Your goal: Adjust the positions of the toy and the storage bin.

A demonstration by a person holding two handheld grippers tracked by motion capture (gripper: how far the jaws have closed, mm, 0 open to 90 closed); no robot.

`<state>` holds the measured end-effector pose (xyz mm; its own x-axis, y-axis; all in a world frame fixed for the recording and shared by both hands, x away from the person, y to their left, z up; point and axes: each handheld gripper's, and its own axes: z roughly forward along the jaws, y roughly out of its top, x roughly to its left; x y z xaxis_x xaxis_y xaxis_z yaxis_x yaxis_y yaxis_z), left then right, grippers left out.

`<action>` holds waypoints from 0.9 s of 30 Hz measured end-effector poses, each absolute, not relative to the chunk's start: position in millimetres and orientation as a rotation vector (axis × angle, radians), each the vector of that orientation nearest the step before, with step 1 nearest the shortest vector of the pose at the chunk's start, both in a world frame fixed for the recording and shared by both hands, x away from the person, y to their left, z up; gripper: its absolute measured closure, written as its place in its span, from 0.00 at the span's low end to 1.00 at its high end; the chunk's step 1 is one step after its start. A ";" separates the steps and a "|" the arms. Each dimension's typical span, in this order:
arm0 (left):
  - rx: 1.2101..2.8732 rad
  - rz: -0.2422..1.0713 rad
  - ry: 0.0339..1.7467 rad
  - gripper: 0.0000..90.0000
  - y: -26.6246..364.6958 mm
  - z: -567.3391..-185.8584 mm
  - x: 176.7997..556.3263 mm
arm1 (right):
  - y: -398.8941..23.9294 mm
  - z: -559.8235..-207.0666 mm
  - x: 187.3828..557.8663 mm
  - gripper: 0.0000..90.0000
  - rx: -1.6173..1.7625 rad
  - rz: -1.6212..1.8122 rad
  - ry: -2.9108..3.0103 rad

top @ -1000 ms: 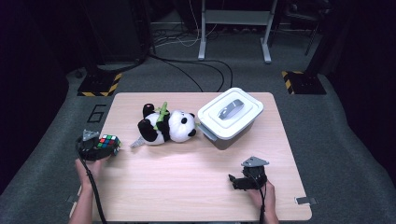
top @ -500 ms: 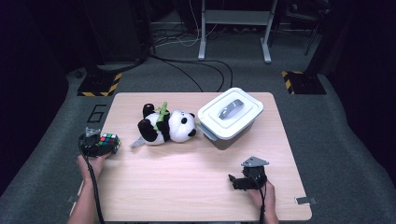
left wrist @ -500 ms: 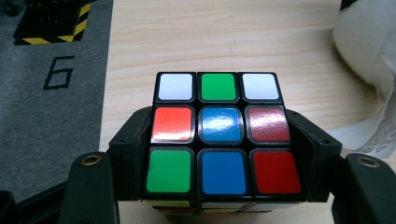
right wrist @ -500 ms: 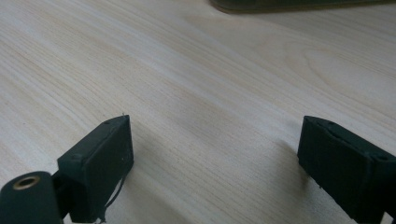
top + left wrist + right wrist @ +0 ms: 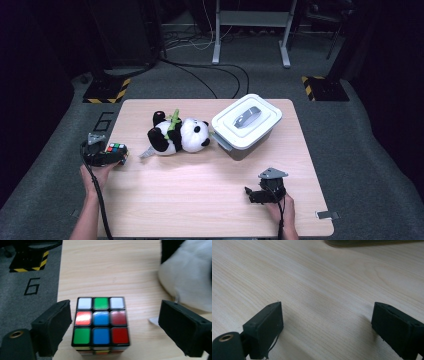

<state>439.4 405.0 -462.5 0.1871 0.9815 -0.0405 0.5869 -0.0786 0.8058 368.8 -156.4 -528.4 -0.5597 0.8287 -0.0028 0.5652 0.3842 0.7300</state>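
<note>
A colour-tiled puzzle cube rests on the wooden table near its left edge. My left gripper straddles it, and its jaws have just been opening. The left jaw stands close beside the cube and the right jaw stands well off it, so neither pad presses on it. In the high view the cube sits at the tip of the left gripper. My right gripper lies low over the bare table at the front right. Its jaws are open with nothing between them.
A plush panda lies on its side mid-table, just right of the cube; its white fur shows in the left gripper view. A white lidded box stands at the back right. Beyond the table's left edge is grey floor marked "6".
The left gripper has shifted slightly at the cube, which stays at the table's left edge. The right gripper, panda and box have not moved.
</note>
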 end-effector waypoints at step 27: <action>1.988 0.616 1.147 0.00 252.2 -390.5 489.2 | -156.9 -528.4 369.2 0.11 1.205 0.995 2.286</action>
<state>489.2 252.2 -390.5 0.4832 0.8746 0.0386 0.5159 -0.3201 0.7946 369.2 -156.9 -528.4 -0.5656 0.8247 0.0012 0.5630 0.3850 0.7313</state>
